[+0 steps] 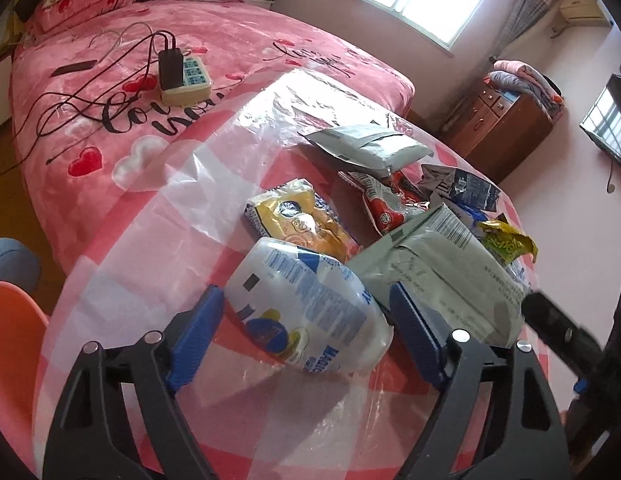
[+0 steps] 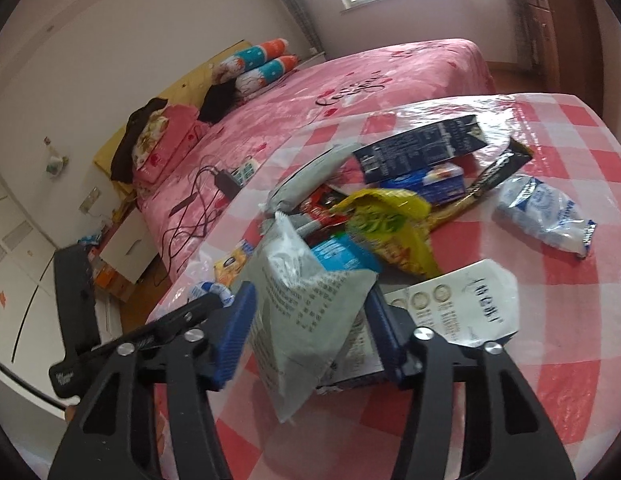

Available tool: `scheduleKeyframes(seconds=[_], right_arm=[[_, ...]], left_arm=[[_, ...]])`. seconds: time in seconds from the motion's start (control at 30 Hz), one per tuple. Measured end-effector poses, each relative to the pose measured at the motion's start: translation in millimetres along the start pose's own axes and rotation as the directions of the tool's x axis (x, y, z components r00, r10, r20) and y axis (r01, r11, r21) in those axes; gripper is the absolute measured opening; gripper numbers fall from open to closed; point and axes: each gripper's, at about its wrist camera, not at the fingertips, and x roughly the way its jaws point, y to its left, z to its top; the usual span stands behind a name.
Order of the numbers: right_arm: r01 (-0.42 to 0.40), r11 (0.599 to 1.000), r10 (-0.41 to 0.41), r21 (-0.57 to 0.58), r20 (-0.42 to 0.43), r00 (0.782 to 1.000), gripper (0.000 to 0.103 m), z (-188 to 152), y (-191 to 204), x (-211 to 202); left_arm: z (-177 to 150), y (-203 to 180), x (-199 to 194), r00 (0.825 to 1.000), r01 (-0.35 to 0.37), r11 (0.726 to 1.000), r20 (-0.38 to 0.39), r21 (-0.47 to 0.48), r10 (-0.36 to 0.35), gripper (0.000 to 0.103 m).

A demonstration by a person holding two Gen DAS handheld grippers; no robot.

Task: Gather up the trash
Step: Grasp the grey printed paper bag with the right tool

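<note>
Between left tongs, apart: white wrapper | right tongs straddle grey mailer, contact unclear

A home bedroom: bed, pillows, dresser

Wrappers are piled up mid-table, so no clean path there. Right side's checkered cloth is mostly bare past the white-blue packet.

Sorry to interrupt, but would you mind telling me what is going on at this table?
A person is collecting wrappers off the checked table with a claw in each hand. The left claw straddles a white and blue wrapper without pressing it. The right claw has a grey mailer bag between its pads; a firm grip is unclear.
</note>
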Motion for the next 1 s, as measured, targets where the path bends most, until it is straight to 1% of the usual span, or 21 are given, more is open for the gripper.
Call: scheduleKeyframes(seconds=[0.07,0.17,0.3,0.33,0.4,0.43,0.5,0.57,0.63,0.67,0.7,0.73,0.77,0.83,0.9,1.0], right_arm=[[-0.012,1.0,0.012,-0.009,-0.005,1.0,0.049,-9.0,4.3,-3.8],[-0.028,0.999,0.027,-0.019,-0.022,0.999,0.048,-23.4,10.5,-7.4],[-0.054,0.998,0.052,-0.04,-0.06,0.997,0.048,-50.4,25.1,-13.5],[-0.04,0.998,0.036,-0.051,-0.061,0.997,0.048,-56.3,28.5,-15.8],[0.027,0.997,-0.029,-0.066,-0.031,0.999,0.051,-60.8,31.3,-20.5],[0.076,0.994,-0.076,-0.075,0.001,0.997,0.054,-59.6,31.4,-26.7],[0.127,0.988,-0.123,-0.087,0.048,0.991,0.076,-54.4,31.7,-34.3],[0.161,0.98,-0.153,-0.12,0.07,0.986,0.085,-43.5,32.9,-37.8],[0.181,0.969,-0.17,-0.165,0.079,0.982,0.086,-31.8,38.6,-32.3],[0.186,0.963,-0.173,-0.196,0.079,0.982,0.089,-25.4,43.1,-28.5],[0.181,0.957,-0.168,-0.227,0.077,0.983,0.09,-19.5,48.1,-23.8],[0.176,0.953,-0.163,-0.249,0.073,0.984,0.09,-14.8,48.4,-21.0],[0.169,0.944,-0.157,-0.283,0.067,0.985,0.09,-10.8,54.5,-14.5],[0.17,0.918,-0.169,-0.357,0.036,0.985,0.091,-6.6,63.4,3.1],[0.19,0.891,-0.206,-0.412,0.005,0.979,0.091,-3.3,69.0,23.9],[0.179,0.859,-0.237,-0.48,-0.061,0.97,0.091,-6.6,75.0,48.9]], left_arm=[[1.3,0.2,2.7,1.0,-0.004,1.0,-0.001,0.002,0.004,0.083],[3.1,2.2,7.5,1.0,-0.012,1.0,-0.008,0.002,0.012,0.077],[5.5,2.9,9.1,1.0,-0.016,1.0,-0.003,0.006,0.016,0.077],[5.7,2.9,9.5,1.0,-0.017,1.0,-0.001,0.006,0.017,0.077],[6.1,0.2,11.2,1.0,-0.029,0.999,0.004,0.02,0.029,0.077],[6.2,-1.2,11.9,0.999,-0.036,0.999,0.005,0.027,0.036,0.077],[5.9,-4.5,13.5,0.998,-0.058,0.997,0.011,0.042,0.058,0.077],[4.7,-7.1,13.8,0.997,-0.076,0.995,0.019,0.058,0.075,0.076],[3.1,-7.9,12.9,0.996,-0.083,0.994,0.031,0.069,0.081,0.075],[2.6,-7.9,12.4,0.996,-0.084,0.994,0.036,0.072,0.082,0.074],[2.2,-7.8,11.4,0.995,-0.09,0.993,0.044,0.076,0.086,0.071],[2.0,-7.5,8.9,0.993,-0.107,0.991,0.063,0.082,0.102,0.06],[2.5,-7.0,7.6,0.991,-0.117,0.99,0.069,0.085,0.111,0.052],[4.2,-1.7,7.0,0.994,-0.094,0.993,0.058,0.073,0.09,0.052],[4.1,1.5,6.6,0.996,-0.08,0.994,0.047,0.073,0.076,0.051],[2.3,6.4,5.9,0.998,-0.059,0.996,0.032,0.071,0.057,0.051]])
